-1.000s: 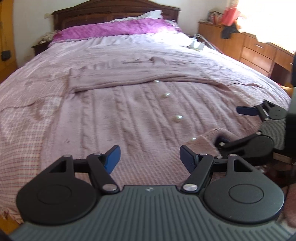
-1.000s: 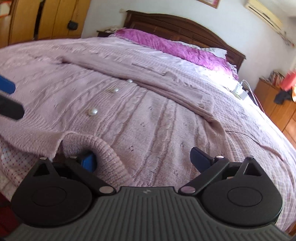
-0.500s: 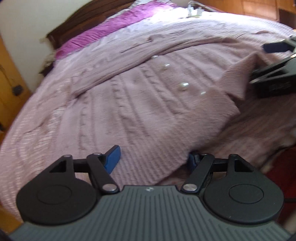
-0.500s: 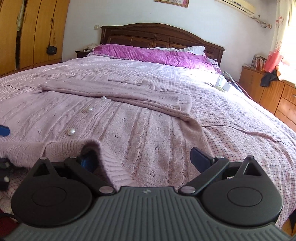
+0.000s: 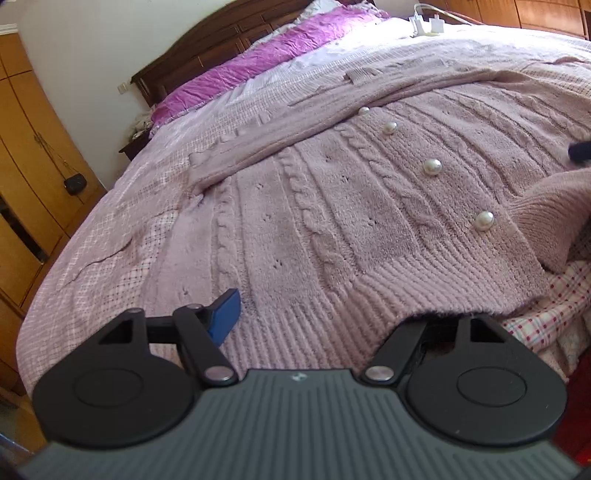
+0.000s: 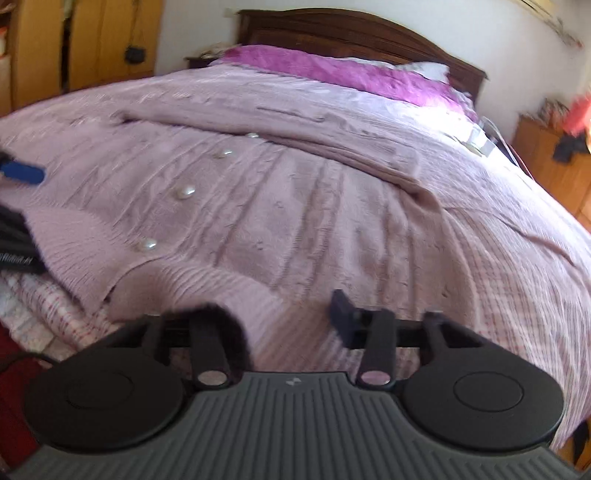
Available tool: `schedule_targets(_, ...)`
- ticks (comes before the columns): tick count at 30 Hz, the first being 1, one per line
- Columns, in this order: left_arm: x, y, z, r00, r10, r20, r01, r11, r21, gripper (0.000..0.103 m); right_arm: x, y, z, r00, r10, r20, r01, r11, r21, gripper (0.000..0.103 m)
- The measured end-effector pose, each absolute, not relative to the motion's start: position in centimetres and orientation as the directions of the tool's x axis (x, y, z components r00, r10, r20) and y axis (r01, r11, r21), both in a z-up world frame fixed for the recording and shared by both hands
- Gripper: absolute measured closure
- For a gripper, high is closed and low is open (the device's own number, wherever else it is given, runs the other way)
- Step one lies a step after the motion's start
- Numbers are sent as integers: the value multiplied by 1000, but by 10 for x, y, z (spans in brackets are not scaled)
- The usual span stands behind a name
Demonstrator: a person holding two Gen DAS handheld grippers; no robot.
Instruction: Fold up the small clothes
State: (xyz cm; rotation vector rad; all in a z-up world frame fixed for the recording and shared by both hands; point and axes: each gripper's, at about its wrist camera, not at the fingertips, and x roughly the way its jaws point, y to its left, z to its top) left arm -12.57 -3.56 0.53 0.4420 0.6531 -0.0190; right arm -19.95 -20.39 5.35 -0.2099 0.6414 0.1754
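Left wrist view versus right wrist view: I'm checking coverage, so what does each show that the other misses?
Only the left wrist view shows the left claw astride the cardigan hem, one finger hidden underneath. Only the right wrist view shows the right claw at the hem's other end, and the drawer unit. Both share the pearl buttons, purple pillow and headboard.

Dark wooden headboard [image 6: 354, 29], white wall [image 5: 92, 44], orange wardrobe [image 5: 26, 147], purple pillow [image 6: 332, 70]
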Motion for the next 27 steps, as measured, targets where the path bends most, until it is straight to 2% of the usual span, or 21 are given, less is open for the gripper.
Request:
schedule_targets(1,-127,-35,6,804,117,-582,151,908,391,29,-199,-206,55,790,101,-605,-219,968,-124,72)
schedule_targets(4,-131,-33,10,821,95,-563,148,917,371,30,-199,-210,62,805,111,-583,-207,973,-99,84)
schedule_targets(5,-130,-31,12,823,90,-561,143,923,357,30,-198,-211,65,811,113,-574,-202,975,-93,86)
schedule_targets(6,-131,-30,15,825,77,-560,143,930,339,42,-198,-211,68,819,117,-562,-197,977,-84,87)
schedule_targets(7,-131,-28,18,825,55,-563,151,938,313,59,-197,-212,72,827,119,-549,-191,979,-76,89)
schedule_targets(8,-130,-26,22,823,30,-567,159,946,281,67,-196,-213,76,837,122,-534,-188,980,-70,89)
schedule_targets(9,-128,-24,25,823,7,-568,165,954,252,82,-195,-214,80,846,125,-518,-185,980,-67,90)
schedule_targets(10,-127,-22,29,825,-12,-566,169,959,226,87,-194,-214,84,856,125,-501,-182,981,-66,91)
schedule_targets(13,-121,-18,40,833,-38,-552,160,972,174,93,-187,-216,95,878,131,-459,-174,983,-52,91)
schedule_targets(16,-114,-15,51,843,-54,-534,155,977,145,93,-175,-219,104,886,141,-441,-175,984,-37,92)
schedule_targets(27,-65,-22,96,902,-14,-432,99,980,174,94,-111,-215,147,930,158,-333,-191,979,-68,97)
